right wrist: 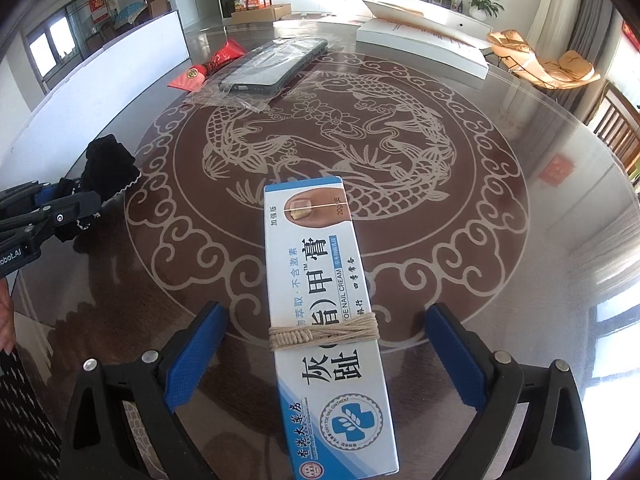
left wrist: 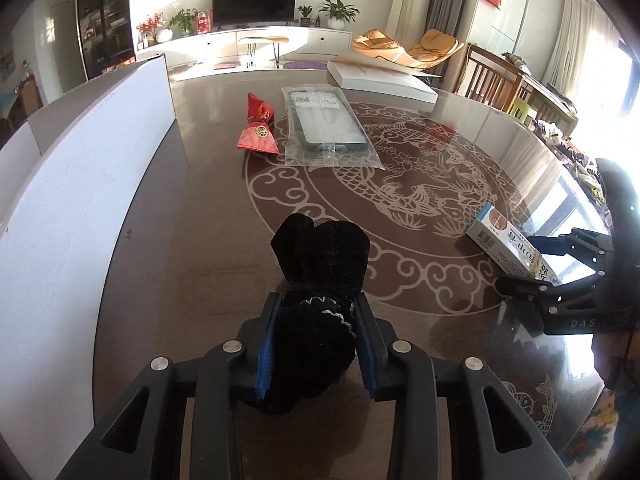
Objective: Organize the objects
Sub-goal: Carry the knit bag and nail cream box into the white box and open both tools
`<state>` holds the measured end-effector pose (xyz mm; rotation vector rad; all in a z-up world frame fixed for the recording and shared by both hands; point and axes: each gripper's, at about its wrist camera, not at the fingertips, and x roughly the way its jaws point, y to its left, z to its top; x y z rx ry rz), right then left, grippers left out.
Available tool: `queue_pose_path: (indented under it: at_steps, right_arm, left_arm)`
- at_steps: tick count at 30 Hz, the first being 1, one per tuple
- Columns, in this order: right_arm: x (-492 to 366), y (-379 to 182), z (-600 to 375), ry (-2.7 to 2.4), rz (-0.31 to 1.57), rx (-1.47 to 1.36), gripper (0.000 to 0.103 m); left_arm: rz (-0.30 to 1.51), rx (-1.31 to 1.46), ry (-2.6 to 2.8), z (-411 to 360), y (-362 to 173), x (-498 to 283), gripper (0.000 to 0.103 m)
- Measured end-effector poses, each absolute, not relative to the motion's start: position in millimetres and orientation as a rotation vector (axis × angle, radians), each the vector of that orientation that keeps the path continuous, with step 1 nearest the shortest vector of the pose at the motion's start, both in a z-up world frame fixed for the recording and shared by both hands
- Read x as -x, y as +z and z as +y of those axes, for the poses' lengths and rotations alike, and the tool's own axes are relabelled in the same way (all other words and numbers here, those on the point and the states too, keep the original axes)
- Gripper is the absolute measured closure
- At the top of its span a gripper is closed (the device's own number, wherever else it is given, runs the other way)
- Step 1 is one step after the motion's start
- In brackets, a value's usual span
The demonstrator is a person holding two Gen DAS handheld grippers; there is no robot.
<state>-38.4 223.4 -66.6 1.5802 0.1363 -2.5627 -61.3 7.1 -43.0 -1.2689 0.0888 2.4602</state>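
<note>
Black sock (left wrist: 320, 280) clamped in left hand-held gripper (left wrist: 316, 336); right hand-held gripper (right wrist: 326, 356) open astride ointment box (right wrist: 324, 320) on counter (right wrist: 460, 216).

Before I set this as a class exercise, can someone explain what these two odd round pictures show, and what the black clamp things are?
Each picture comes from a wide-angle camera fixed on a hand-held gripper; a person carries one in each hand, so there is no robot. One view looks along the left gripper, whose blue-padded jaws squeeze a black sock. The other looks along the right gripper; a nail cream box tied with string lies between its jaws, but the pads are not touching it. Further back on the patterned round table lie a red packet, a bagged phone case and a flat white box.
</note>
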Motion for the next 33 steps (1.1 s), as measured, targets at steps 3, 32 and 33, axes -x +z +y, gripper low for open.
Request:
queue_pose_path:
  at_steps: [3, 32, 33]
  right_arm:
    - [45, -61, 217, -2.508, 0.177, -1.639, 0.060]
    - [75, 45, -162, -2.116, -0.059, -1.137, 0.017]
    - [68, 43, -151, -2.144, -0.046, -1.102, 0.017]
  left_arm:
    - [0.000, 1.223, 2.483, -8, -24, 48, 0.069]
    - [-0.370, 1.431, 3.060, -326, 25, 19, 0.024]
    - [-0.380, 1.405, 3.058, -322, 26, 12, 0.024]
